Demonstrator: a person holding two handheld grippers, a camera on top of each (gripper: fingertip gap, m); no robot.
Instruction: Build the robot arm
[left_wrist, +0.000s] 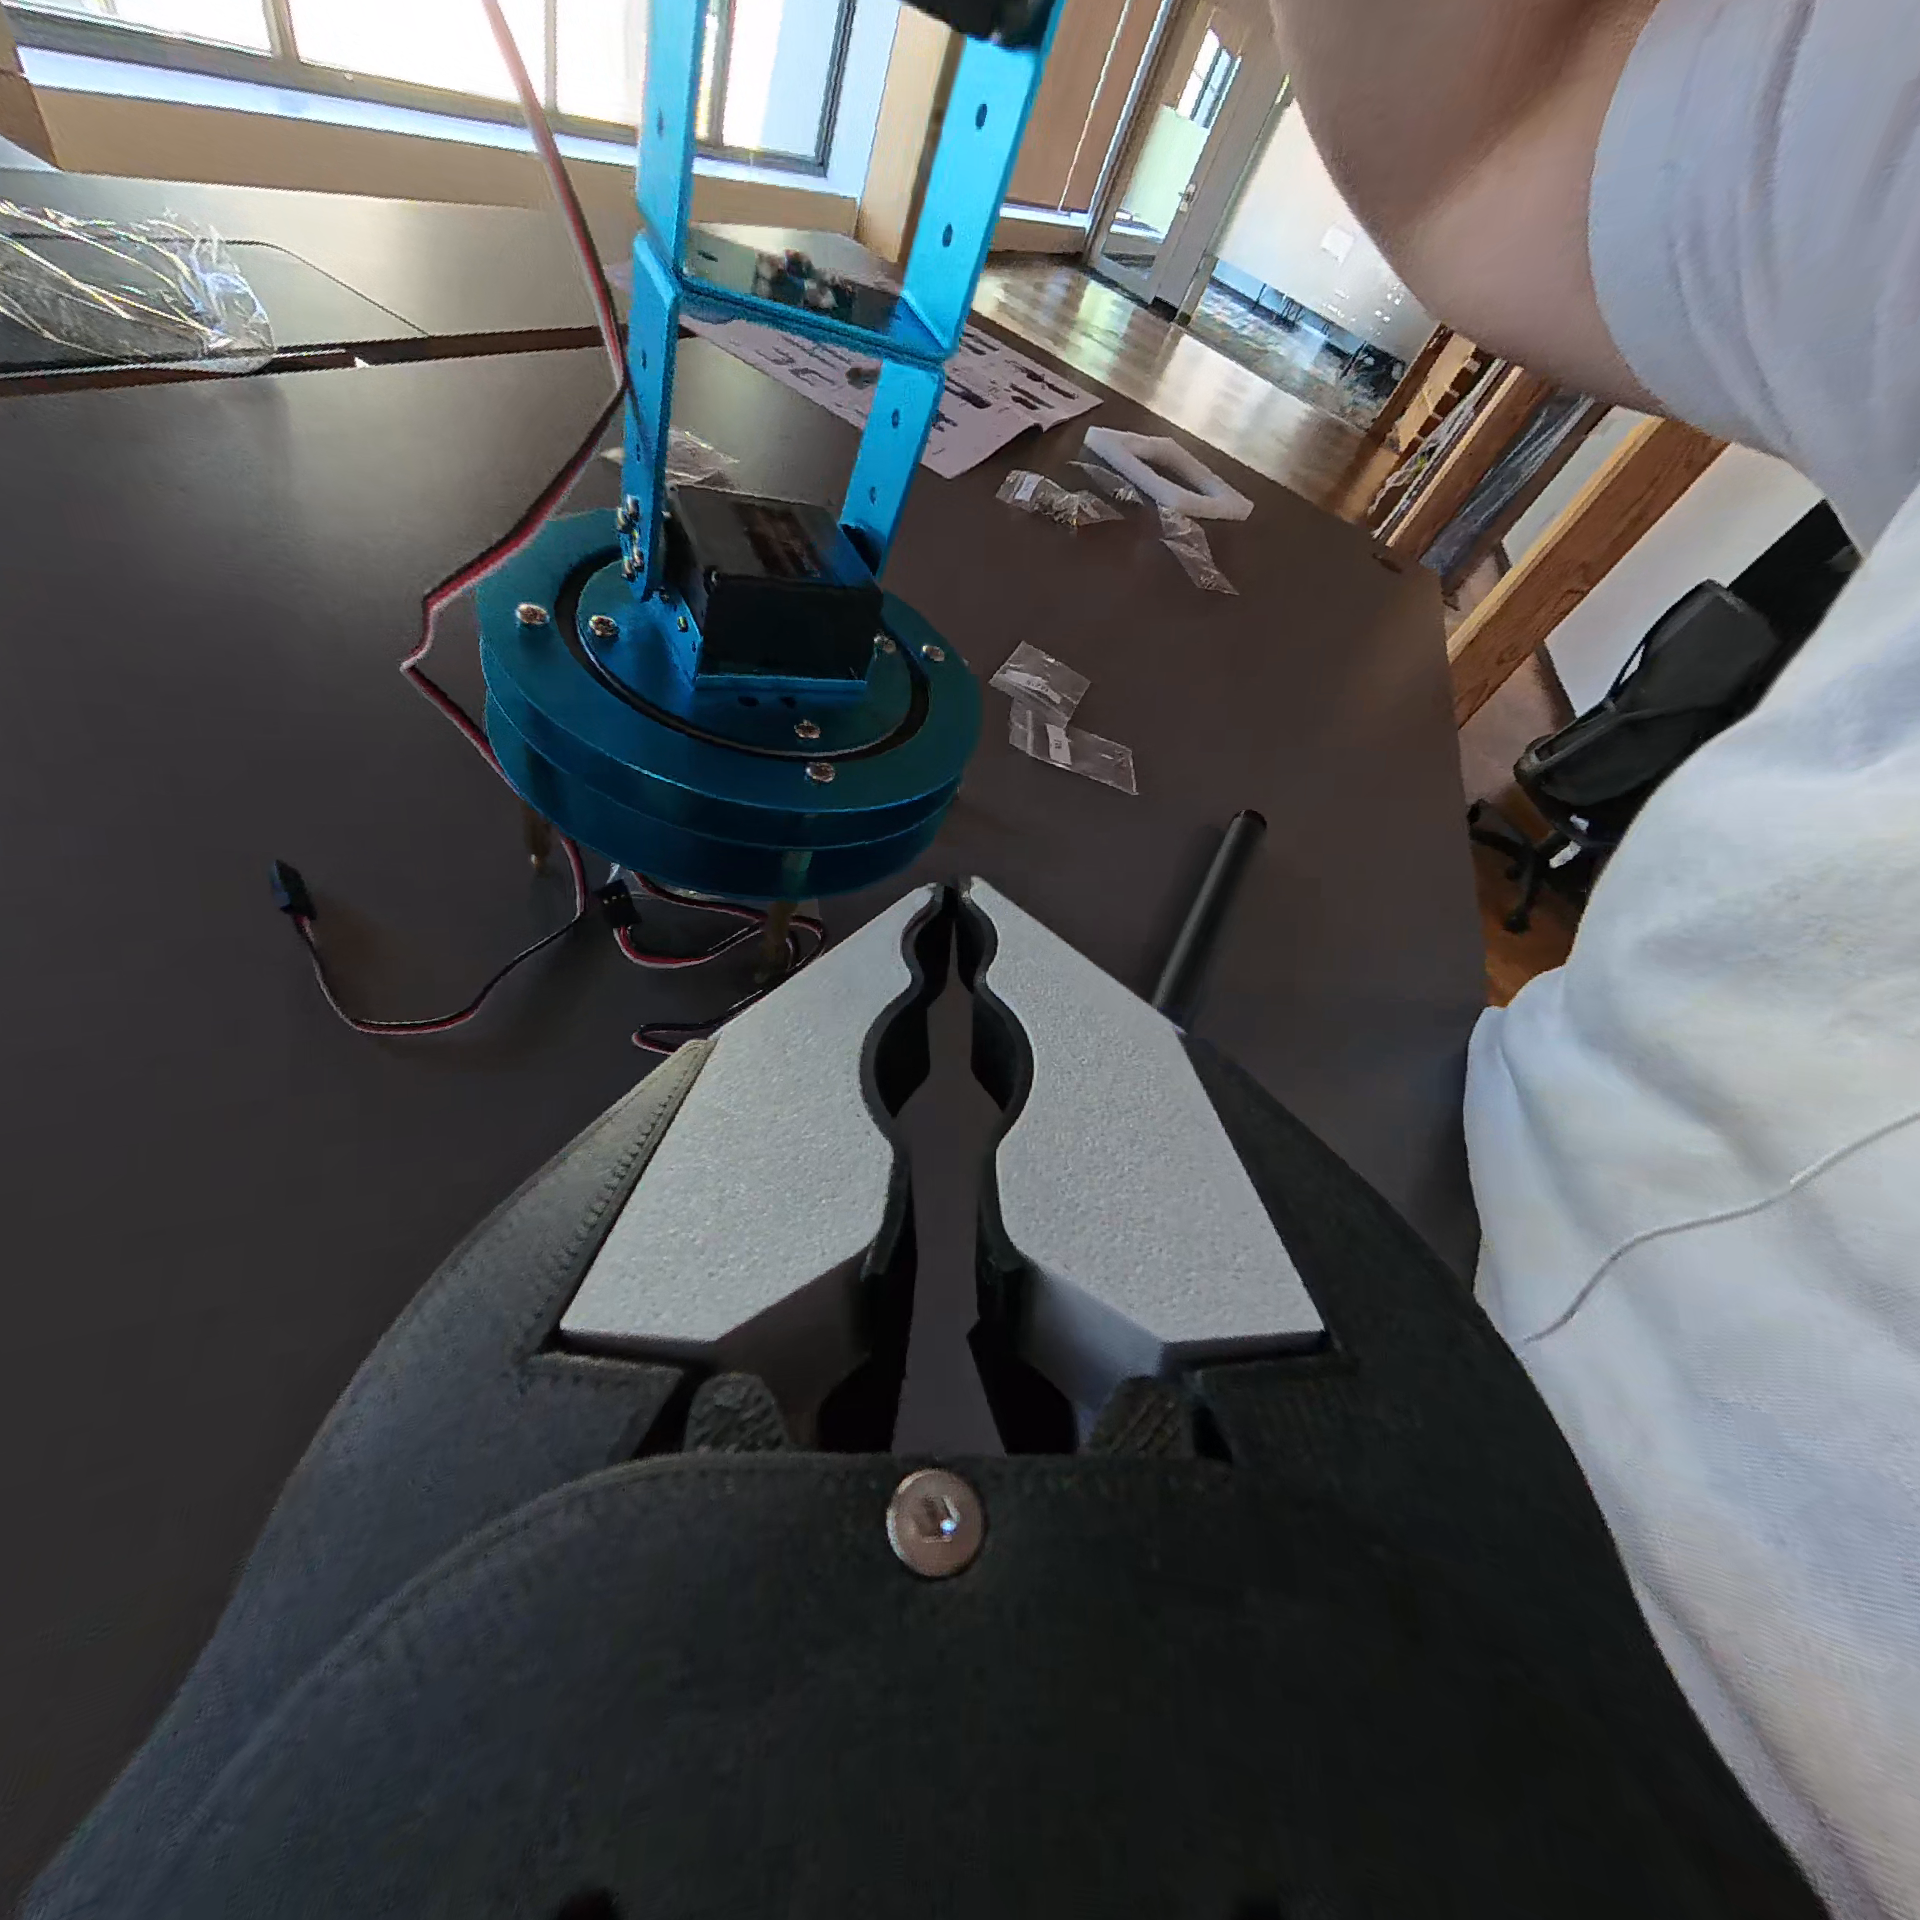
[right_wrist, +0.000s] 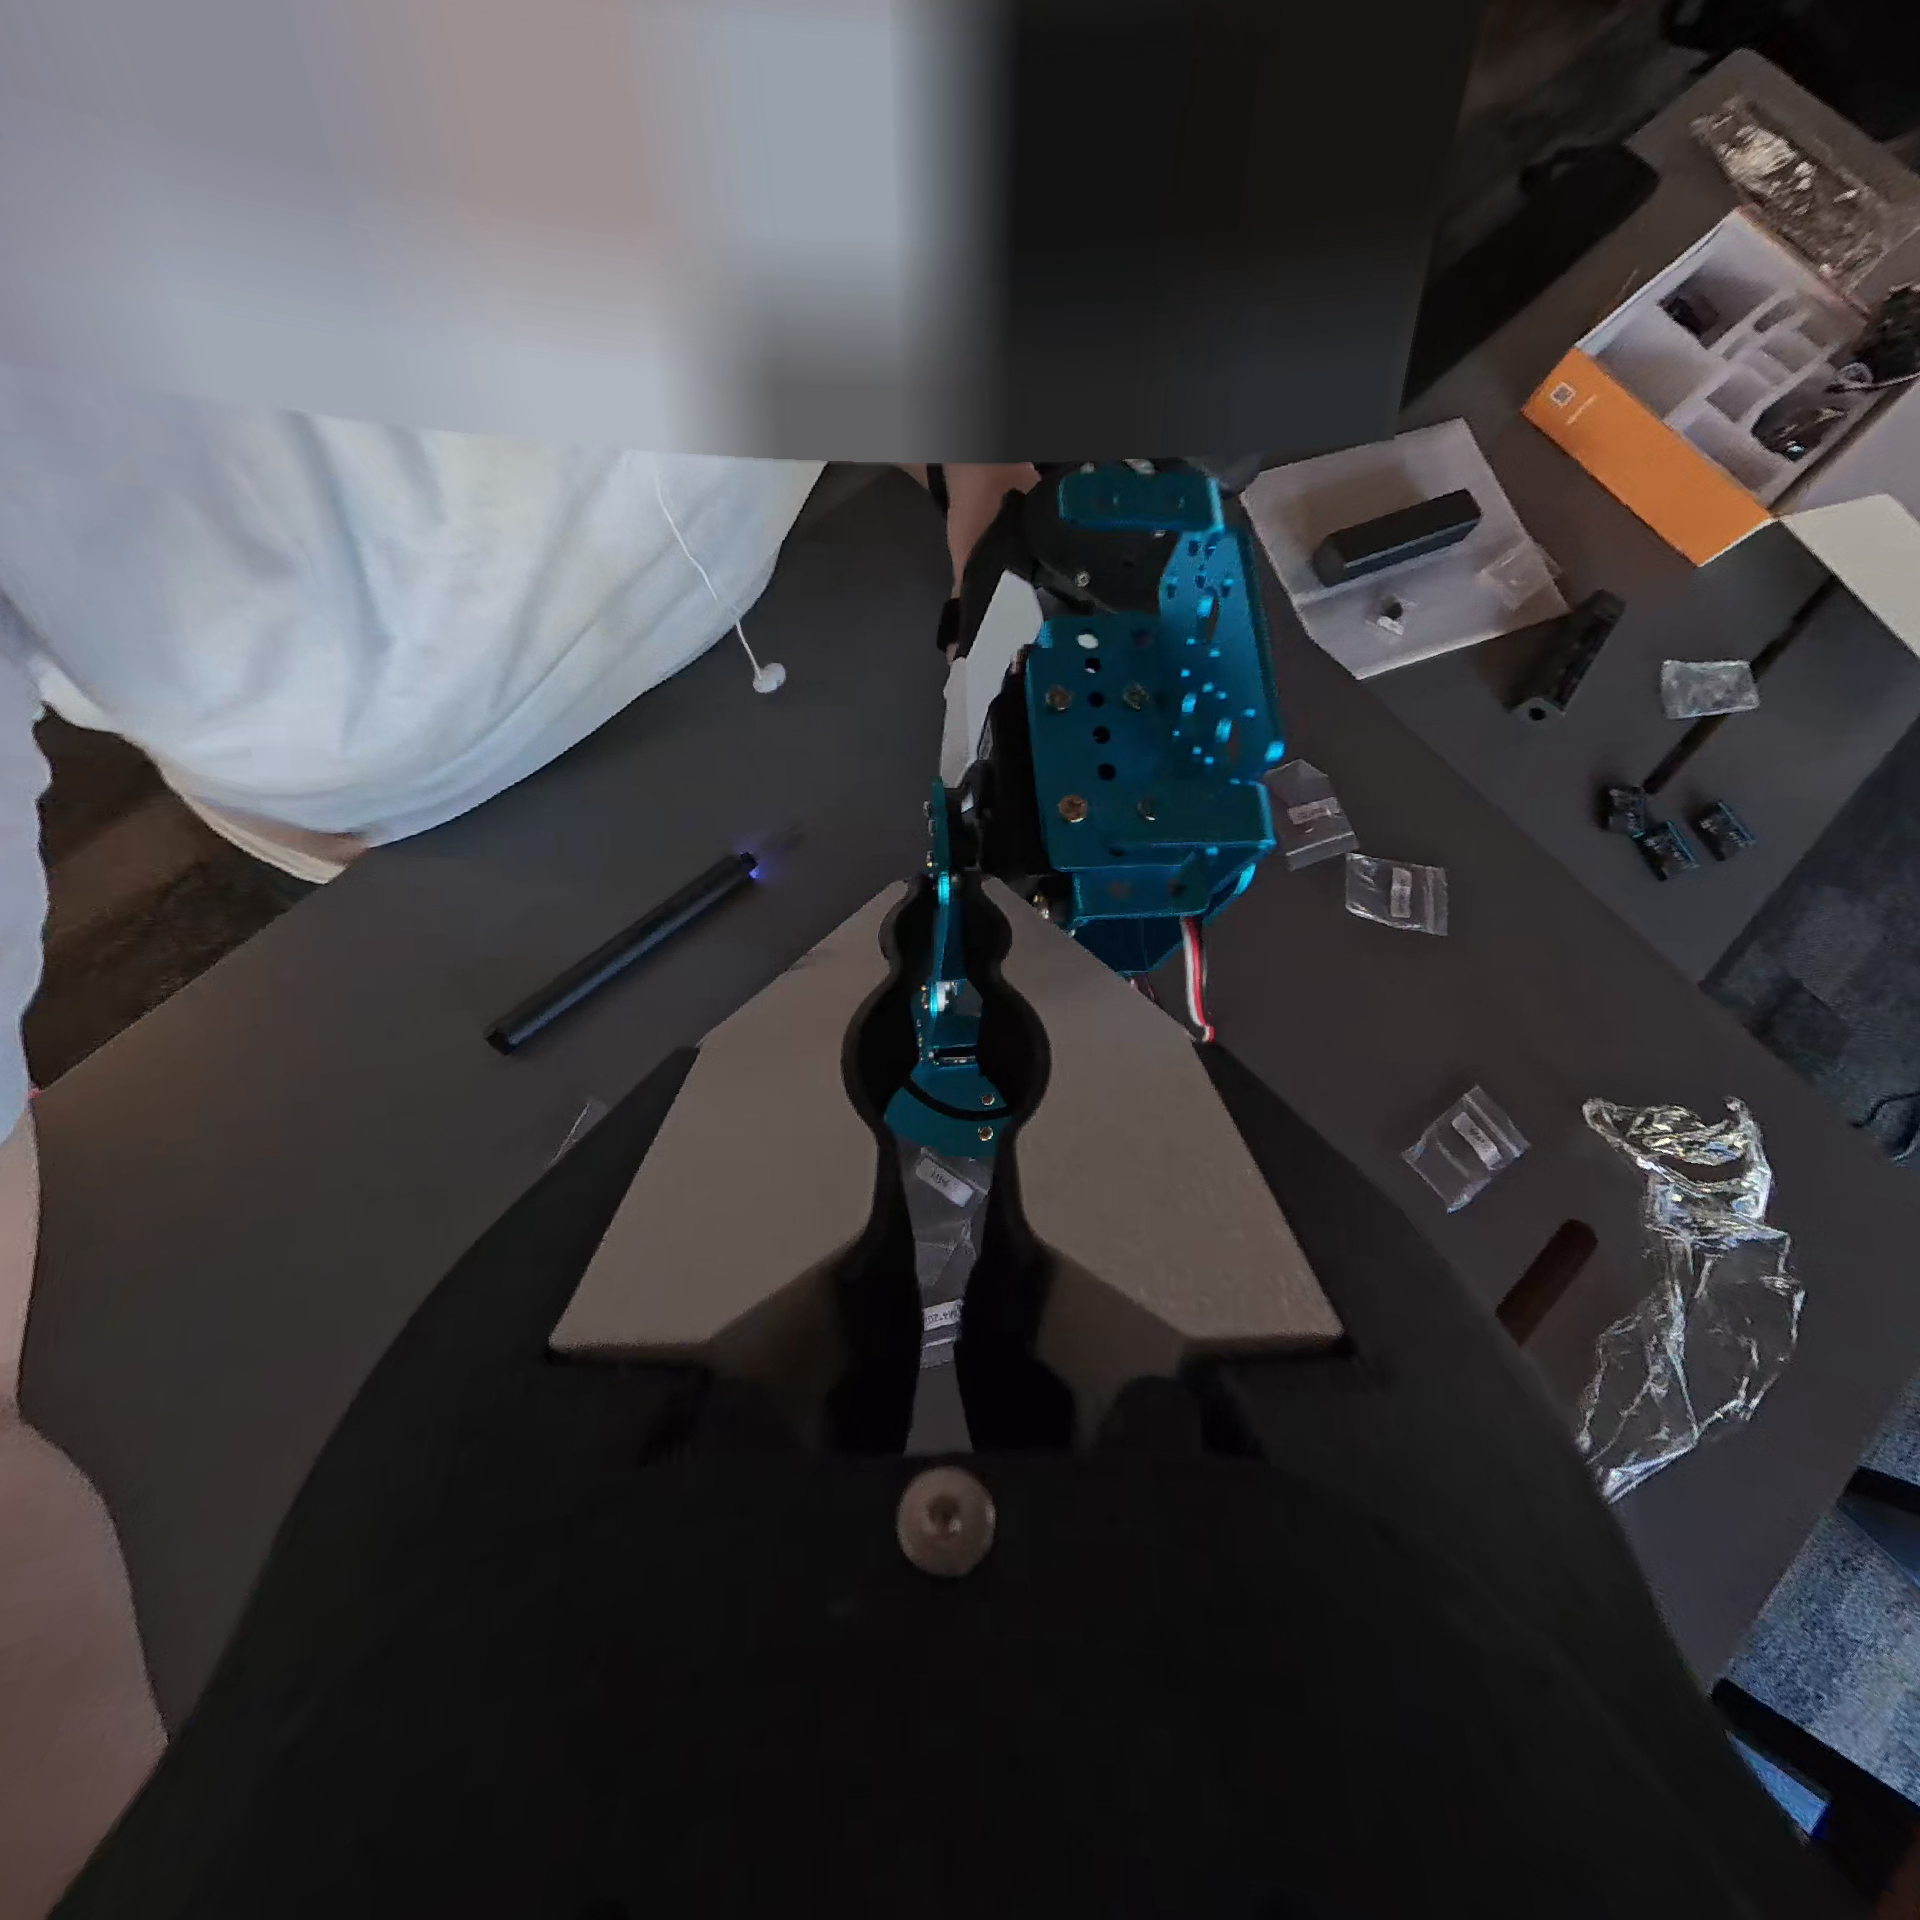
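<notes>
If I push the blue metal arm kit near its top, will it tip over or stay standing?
The blue metal arm kit looks top-heavy: tall uprights rise from a round base that seems to stand on thin legs, so a high push may tip it. It is probably stiff, being screwed metal. The right gripper is shut on a thin blue part of it, which may steady it.

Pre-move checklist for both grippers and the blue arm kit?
1. left gripper free: ok, shut and empty, just short of the round base.
2. right gripper hold: ok, shut on the thin blue plate.
3. servo wires clear: not ok, looped loose around the base feet.
4. black rod clear: not ok, lying beside the left fingers.
5. Base steady: cannot tell.
</notes>
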